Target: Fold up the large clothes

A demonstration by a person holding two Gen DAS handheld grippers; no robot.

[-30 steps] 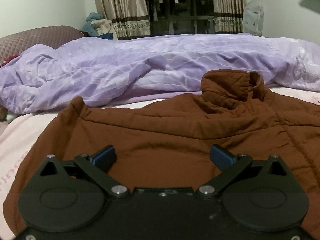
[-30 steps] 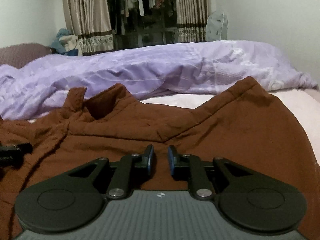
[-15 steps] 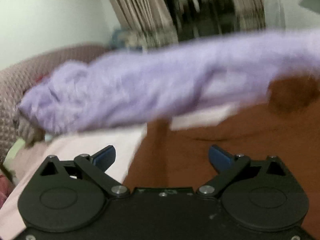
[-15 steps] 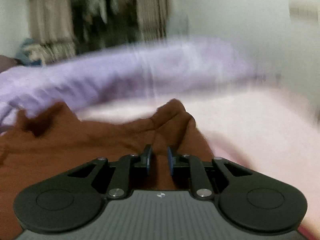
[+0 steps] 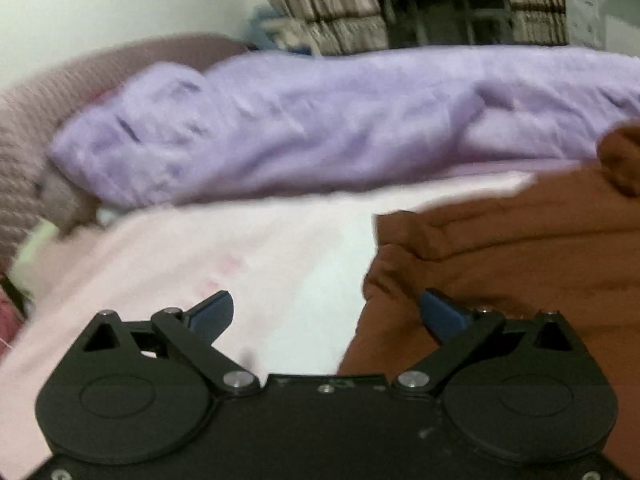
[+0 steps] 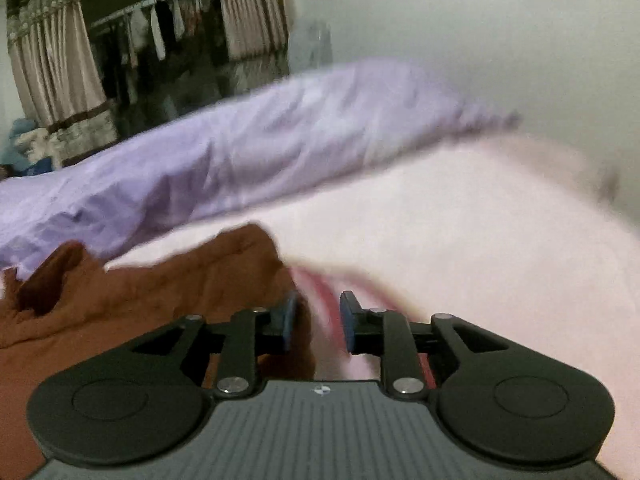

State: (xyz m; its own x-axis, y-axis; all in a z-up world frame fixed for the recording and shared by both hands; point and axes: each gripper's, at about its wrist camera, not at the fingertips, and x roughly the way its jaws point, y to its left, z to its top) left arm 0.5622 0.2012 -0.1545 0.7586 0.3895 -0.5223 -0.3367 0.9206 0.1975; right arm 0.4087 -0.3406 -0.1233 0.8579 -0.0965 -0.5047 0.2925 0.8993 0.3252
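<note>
Pale pink bedsheet (image 5: 248,256) fills the left wrist view, lilac duvet (image 5: 320,128) bunched behind it below striped curtains (image 5: 332,4); left gripper (image 5: 326,314) has its jaws spread wide and empty, straddling the left edge of the brown jacket (image 5: 520,256), which lies rumpled to the right. Right wrist view: the jacket (image 6: 140,296) lies lower left on the sheet (image 6: 460,248); right gripper (image 6: 318,320) jaws stand narrowly apart at its right edge, and blur hides whether they grip any cloth.
</note>
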